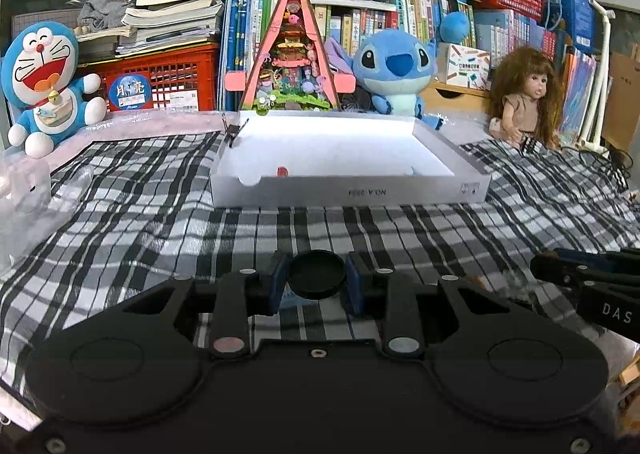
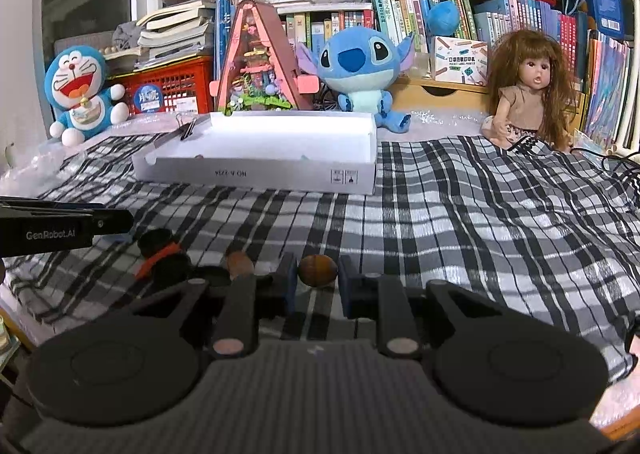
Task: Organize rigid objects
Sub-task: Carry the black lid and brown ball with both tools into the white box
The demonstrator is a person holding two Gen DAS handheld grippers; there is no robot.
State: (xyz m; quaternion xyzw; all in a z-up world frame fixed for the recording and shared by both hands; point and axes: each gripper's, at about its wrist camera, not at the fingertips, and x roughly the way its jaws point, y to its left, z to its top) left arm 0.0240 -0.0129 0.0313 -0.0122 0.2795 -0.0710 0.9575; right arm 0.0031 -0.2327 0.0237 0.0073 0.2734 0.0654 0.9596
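In the left wrist view my left gripper (image 1: pixel 317 278) is shut on a flat black round disc (image 1: pixel 317 272), its blue pads pressing on both sides, just above the plaid cloth (image 1: pixel 160 222). In the right wrist view my right gripper (image 2: pixel 318 276) is shut on a brown oval piece (image 2: pixel 318 269). A second brown piece (image 2: pixel 240 264) and black pieces with an orange strip (image 2: pixel 160 252) lie on the cloth to its left. Beyond both grippers stands an open white shallow box (image 1: pixel 352 192) (image 2: pixel 256 176), with a small red item (image 1: pixel 282 171) inside it.
A binder clip (image 1: pixel 232 131) (image 2: pixel 186 130) is clipped to the box's far left corner. Plush toys (image 1: pixel 394 66), a doll (image 1: pixel 524 98), a model house (image 1: pixel 290 54), a red crate (image 1: pixel 168 78) and books line the back. Clear plastic wrap (image 1: pixel 28 190) lies left.
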